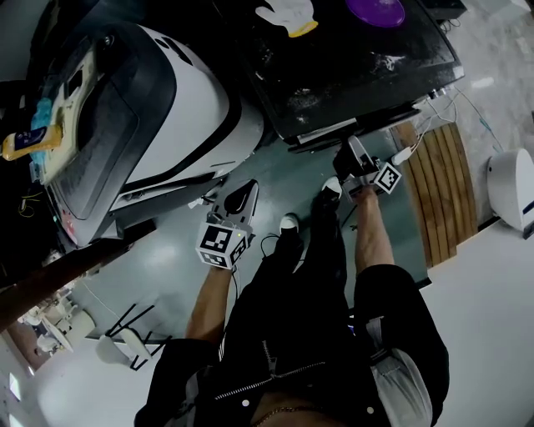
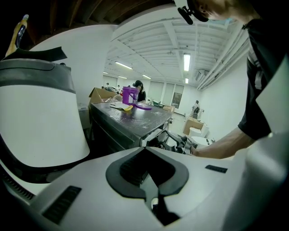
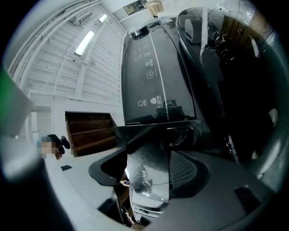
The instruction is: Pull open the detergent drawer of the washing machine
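the detergent drawer [image 3: 148,178], a glossy silver-grey front with printed lettering, sits at the top front of the dark, smooth washing machine [image 3: 158,76], clamped between the ribbed black pads of the right claw [image 3: 151,149]. on the machine's scuffed black top lie a white glove [image 1: 288,15] and a purple disc [image 1: 375,10]. a slatted wooden pallet [image 1: 438,188] lies beside it. the left claw [image 1: 240,200] hangs well apart, pinched narrow and empty.

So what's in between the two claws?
The person's own shoes, standing on the green floor, are between the left claw and the right claw. The head view shows it.
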A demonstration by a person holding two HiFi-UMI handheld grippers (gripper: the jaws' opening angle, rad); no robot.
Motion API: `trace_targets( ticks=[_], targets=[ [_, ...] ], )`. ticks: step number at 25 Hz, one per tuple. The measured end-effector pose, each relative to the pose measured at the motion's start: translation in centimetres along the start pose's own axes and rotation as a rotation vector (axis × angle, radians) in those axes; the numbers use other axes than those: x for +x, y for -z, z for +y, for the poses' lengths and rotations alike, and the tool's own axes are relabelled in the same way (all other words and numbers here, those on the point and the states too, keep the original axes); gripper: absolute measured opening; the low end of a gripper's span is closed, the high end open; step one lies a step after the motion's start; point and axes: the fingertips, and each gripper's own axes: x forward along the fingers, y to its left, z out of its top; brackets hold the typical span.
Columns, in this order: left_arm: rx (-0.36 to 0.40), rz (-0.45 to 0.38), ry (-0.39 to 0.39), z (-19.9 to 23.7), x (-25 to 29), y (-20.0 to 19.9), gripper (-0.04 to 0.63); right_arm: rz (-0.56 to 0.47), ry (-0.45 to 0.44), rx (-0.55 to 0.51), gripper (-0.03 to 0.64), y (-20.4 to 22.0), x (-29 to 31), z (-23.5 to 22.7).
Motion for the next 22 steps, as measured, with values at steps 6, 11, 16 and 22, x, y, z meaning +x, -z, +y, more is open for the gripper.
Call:
trace_targets(
  ticks=[6,11,16,22],
  targets=[
    [0.02,-0.024,0.027,-1.2,-0.1,-0.9,0.02,-0.028,0.024,0.006,0.265,0.3,-1.3,0.2],
    [0.026,-0.02,0.033,-1.3,-1.0,-0.4,0.02,-0.042,0.029,0.003,0.262,0.9,-3.1,0.9],
    [0.029,-0.023,0.037,-1.4,-1.9,-0.1,0.02,-0.07,0.037,-0.002,0.259,1.3,-4.8,1.4],
    [0.043,-0.031,0.054,-2.0,-2.7,0.0,0.02,-0.085,0.047,-0.021,0.241,1.8,-6.6,2.0]
  ],
)
